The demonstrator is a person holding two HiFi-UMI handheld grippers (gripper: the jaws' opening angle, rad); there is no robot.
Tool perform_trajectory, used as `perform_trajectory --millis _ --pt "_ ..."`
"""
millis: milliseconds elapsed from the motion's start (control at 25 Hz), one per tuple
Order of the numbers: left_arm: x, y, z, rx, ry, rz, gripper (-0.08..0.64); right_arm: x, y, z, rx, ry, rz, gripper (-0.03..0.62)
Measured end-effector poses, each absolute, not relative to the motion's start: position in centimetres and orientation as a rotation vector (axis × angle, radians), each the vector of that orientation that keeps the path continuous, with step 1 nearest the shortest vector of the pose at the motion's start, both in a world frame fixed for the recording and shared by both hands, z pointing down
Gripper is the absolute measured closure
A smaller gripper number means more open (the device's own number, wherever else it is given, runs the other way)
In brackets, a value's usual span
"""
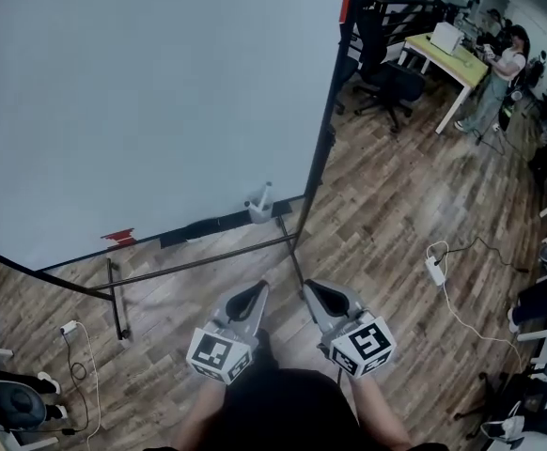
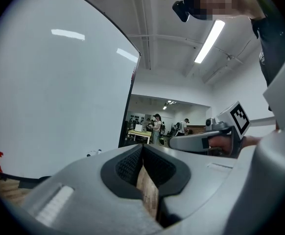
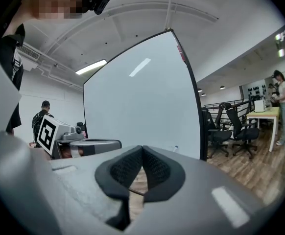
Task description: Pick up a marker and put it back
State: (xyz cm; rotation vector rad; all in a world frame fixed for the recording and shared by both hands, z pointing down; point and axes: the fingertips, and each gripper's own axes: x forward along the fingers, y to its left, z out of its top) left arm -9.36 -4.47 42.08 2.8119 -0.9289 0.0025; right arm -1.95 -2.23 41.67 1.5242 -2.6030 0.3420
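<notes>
We hold the left gripper and the right gripper side by side before the whiteboard, each with jaws pressed together and empty. The marker stands in a small pale holder on the whiteboard's bottom ledge, near its right-hand corner.

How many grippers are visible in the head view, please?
2. The left gripper is low in the picture, left of centre; the right gripper is just beside it, on the right. Both are shut and empty. None seems hidden.
</notes>
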Motion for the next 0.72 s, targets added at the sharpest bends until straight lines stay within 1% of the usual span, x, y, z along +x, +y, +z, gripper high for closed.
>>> perform_trajectory --millis 280,720 --pt "-10.8 -7.7 43.4 2.801 -0.904 -0.007 0.549 -4.3 -5.1 42.6 1.468 -2.587 0.262 0.589" --pt "-12.7 -10.6 44.8 2.728 -1.024 0.027 0.549 -4.3 -10.3 44.7 1.379 -2.571 0.244 0.589"
